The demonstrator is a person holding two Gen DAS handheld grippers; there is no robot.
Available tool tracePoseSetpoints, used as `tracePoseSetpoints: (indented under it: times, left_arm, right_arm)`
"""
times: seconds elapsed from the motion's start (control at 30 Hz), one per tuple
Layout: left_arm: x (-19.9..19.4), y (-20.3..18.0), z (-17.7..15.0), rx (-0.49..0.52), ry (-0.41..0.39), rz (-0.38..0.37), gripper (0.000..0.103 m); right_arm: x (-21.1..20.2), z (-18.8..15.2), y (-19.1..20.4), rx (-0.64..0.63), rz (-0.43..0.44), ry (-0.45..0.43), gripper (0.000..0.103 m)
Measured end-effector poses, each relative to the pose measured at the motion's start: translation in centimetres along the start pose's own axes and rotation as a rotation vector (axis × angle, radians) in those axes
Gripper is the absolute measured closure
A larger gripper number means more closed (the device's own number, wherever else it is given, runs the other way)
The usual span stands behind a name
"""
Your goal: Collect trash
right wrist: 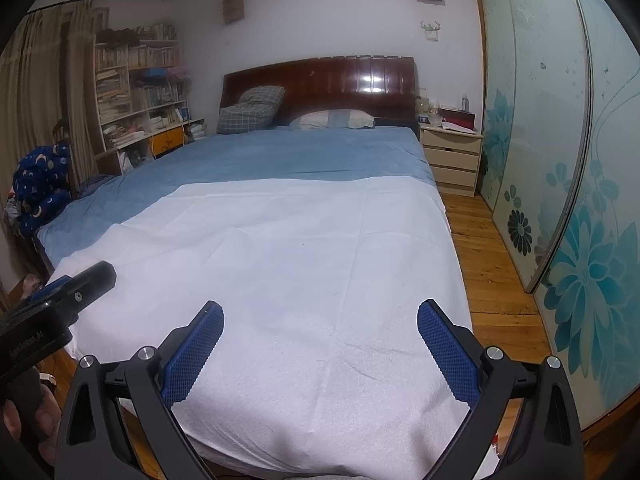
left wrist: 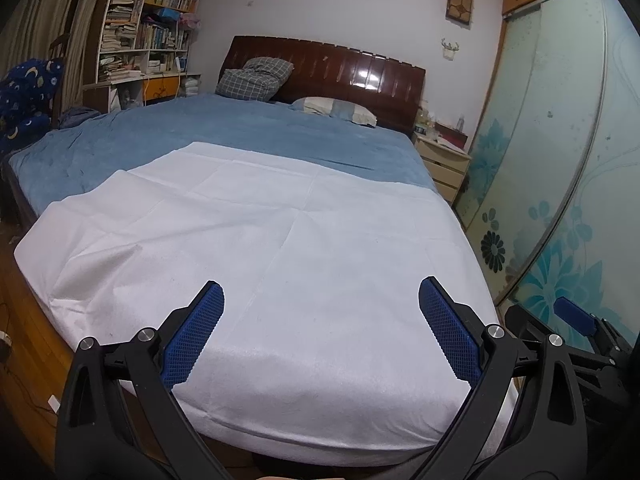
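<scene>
No trash shows in either view. My left gripper is open and empty, held over the foot of a bed covered by a white sheet. My right gripper is open and empty too, over the same white sheet. The right gripper shows at the right edge of the left wrist view. The left gripper shows at the left edge of the right wrist view, with a hand on it.
The bed has a blue blanket, pillows and a dark headboard. A bookshelf stands at the back left. A nightstand and sliding wardrobe doors line the right, with wooden floor between.
</scene>
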State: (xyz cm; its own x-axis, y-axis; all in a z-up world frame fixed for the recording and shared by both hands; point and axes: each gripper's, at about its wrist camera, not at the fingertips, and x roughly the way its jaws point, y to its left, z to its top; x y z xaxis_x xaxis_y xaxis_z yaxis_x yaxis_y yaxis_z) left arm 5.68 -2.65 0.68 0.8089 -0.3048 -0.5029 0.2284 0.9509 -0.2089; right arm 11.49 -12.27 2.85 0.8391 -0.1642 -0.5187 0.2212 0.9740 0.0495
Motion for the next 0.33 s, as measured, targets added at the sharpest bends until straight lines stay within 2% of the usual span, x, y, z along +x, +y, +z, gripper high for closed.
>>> tracePoseSetpoints:
  times: [0.33]
  left_arm:
    - [0.3, 0.43, 0.16, -0.018, 0.014, 0.031, 0.006]
  right_arm:
    - [-0.04, -0.05, 0.08, -0.001, 0.001, 0.0, 0.007]
